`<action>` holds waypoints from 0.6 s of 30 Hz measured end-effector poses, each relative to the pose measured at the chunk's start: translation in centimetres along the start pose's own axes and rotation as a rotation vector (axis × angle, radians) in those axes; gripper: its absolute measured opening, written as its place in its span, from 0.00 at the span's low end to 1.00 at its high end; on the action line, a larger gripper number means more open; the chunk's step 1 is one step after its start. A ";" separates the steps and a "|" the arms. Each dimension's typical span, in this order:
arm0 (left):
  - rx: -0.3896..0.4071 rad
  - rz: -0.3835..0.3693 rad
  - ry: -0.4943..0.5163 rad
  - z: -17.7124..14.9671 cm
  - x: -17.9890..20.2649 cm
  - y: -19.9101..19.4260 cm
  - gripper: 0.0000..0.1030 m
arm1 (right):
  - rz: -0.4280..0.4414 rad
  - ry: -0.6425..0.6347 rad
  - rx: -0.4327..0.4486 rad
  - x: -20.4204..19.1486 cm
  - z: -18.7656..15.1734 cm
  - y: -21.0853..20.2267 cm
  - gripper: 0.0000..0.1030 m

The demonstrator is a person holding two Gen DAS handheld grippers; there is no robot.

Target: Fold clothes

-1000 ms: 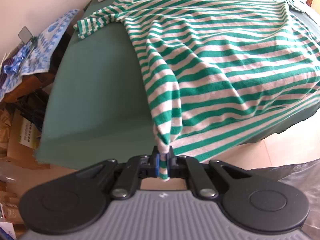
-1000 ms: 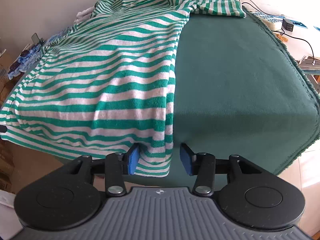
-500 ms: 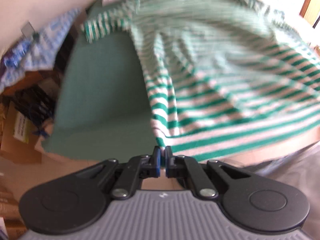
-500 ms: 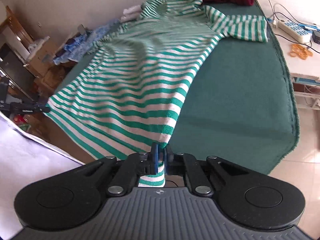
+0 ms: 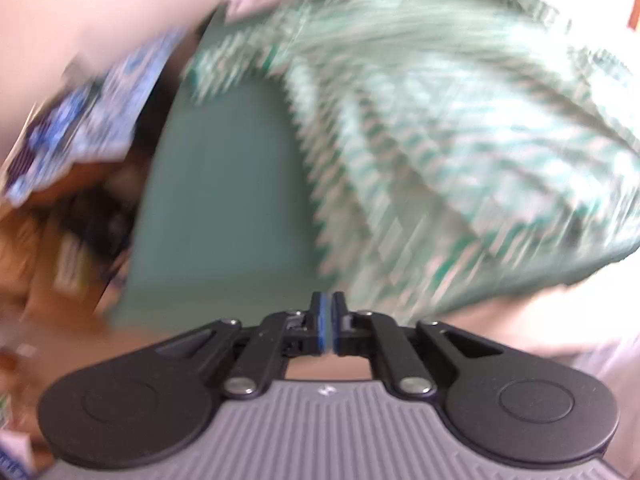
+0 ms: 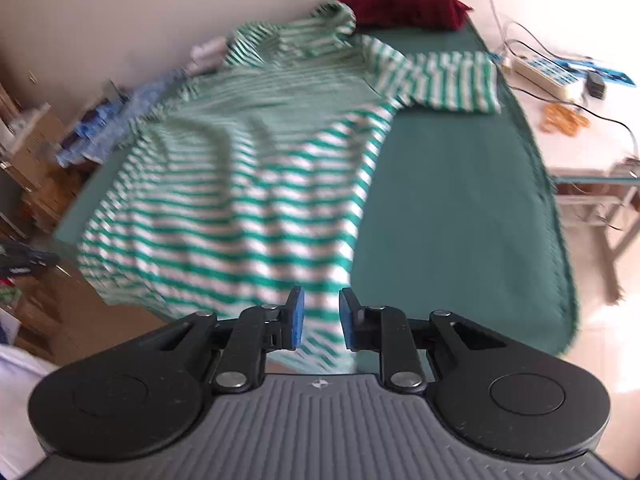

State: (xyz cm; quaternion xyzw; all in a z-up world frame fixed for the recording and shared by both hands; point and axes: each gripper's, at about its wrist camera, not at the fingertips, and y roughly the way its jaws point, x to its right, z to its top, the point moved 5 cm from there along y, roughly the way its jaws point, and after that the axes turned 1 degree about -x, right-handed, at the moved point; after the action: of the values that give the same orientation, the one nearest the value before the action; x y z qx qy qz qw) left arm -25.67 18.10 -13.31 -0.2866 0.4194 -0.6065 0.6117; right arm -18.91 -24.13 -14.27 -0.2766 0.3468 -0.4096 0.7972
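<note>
The green-and-white striped shirt (image 6: pixel 248 184) lies spread over the green table cover (image 6: pixel 460 208), its collar end toward the far edge beside a dark red garment (image 6: pixel 400 4) and one short sleeve laid flat on the cover near that garment. The shirt's body runs down the cover toward the camera, and its hem hangs over the near edge.

The right gripper (image 6: pixel 321 318) sits at that near edge with its jaws apart; the blue pads (image 6: pixel 297 320) stand on either side of the shirt's hanging corner, and striped cloth shows in the gap between them. Whether either pad touches the cloth cannot be told. The side seam of the shirt rises straight up from this gap toward the sleeve.

In the left wrist view everything beyond the tool is heavily blurred. The left gripper (image 5: pixel 329 322) has its jaws pressed together, pads face to face, and no cloth can be made out between them. The striped shirt (image 5: pixel 460 140) spreads above and to the right of those tips, with bare table cover (image 5: pixel 224 200) directly ahead and to the left. A blue-patterned cloth (image 5: pixel 100 108) lies off the cover's left side.
</note>
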 end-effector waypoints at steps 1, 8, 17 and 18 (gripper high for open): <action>0.015 -0.007 0.008 1.1 0.8 0.7 0.13 | 0.001 -0.016 0.015 -0.9 1.1 1.2 0.22; 0.021 0.010 0.019 4.0 1.5 4.3 0.18 | -0.072 -0.008 0.015 -0.5 3.9 8.0 0.16; 0.023 0.062 0.029 3.6 -3.7 3.6 0.20 | -0.113 0.115 0.040 2.8 5.6 6.0 0.15; 0.039 0.055 0.008 4.5 -4.1 4.2 0.23 | -0.102 0.157 0.075 3.1 6.2 5.9 0.17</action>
State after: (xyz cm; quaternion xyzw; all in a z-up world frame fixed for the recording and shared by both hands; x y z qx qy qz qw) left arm -19.36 21.87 -14.07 -0.2606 0.4177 -0.5985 0.6320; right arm -10.03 -22.73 -15.75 -0.2309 0.3781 -0.4828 0.7554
